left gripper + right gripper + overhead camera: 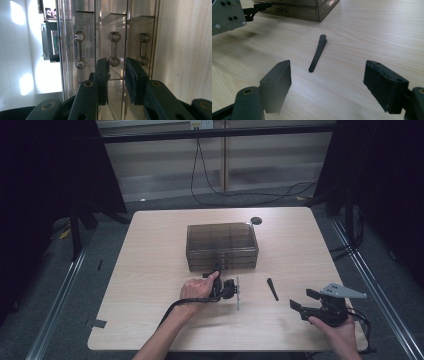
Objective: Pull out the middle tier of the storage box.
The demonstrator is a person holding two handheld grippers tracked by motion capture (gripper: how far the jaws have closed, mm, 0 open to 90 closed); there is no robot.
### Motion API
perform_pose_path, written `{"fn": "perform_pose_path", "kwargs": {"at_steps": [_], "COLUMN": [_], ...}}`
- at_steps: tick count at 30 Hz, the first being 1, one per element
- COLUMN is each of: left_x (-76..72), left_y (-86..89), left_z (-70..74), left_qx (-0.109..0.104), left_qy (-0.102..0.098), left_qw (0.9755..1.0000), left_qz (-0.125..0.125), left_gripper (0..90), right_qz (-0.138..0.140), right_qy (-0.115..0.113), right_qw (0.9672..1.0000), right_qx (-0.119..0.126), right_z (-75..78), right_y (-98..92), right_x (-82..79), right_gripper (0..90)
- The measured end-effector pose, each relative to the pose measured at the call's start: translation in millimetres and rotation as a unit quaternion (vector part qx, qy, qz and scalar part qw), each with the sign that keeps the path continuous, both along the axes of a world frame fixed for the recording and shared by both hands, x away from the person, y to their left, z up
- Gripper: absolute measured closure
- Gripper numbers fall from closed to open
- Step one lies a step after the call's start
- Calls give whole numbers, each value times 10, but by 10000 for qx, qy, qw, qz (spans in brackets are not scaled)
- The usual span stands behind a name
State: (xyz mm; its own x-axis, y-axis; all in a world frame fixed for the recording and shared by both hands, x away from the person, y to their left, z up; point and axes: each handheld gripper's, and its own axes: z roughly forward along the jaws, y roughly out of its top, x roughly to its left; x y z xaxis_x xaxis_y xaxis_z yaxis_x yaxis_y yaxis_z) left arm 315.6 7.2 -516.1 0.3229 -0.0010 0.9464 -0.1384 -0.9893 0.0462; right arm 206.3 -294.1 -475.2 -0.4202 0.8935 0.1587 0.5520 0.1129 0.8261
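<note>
Left gripper (117, 67), narrowly parted, straddles the middle clear dumbbell-shaped drawer handle (114, 50) of the smoky transparent plastic drawer box (222, 246), handle's long axis parallel to the jaws; grip unconfirmed. Right gripper (332, 82) wide open, empty.

Drawer box (222, 246): centre of table (150, 270), upper middle of frame. Left gripper (218, 270): directly below the box front. Clip (272, 289): lower right of box; right gripper (304, 301): further lower right.

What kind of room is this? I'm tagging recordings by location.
Probably a lab or test room: a bare wooden table ringed by black curtains, cables trailing over grey carpet, and a clear drawer box set out as a prop.
</note>
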Motion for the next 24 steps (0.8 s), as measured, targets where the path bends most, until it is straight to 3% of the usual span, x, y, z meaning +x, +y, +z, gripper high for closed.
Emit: {"fn": "perform_pose_path", "kwargs": {"at_steps": [1, 2, 14, 24], "left_x": [0, 11, 48, 65], "left_y": [0, -4, -47, -95], "left_z": [0, -4, -46, -65], "left_qx": [0, 39, 68, 209], "left_qy": [0, -150, -158, -271], "left_qw": [10000, 9999, 9999, 9994], "left_qz": [0, 25, -3, 52], "left_gripper": [729, 716, 736, 755], "right_qz": [0, -22, 17, 21], "right_qy": [0, 11, 16, 26], "right_qw": [10000, 10000, 10000, 10000], "right_qx": [0, 5, 9, 15], "right_z": [0, 4, 1, 3], "right_y": [0, 0, 2, 2], "right_x": [0, -6, -3, -6], "right_gripper": [221, 221, 216, 217]}}
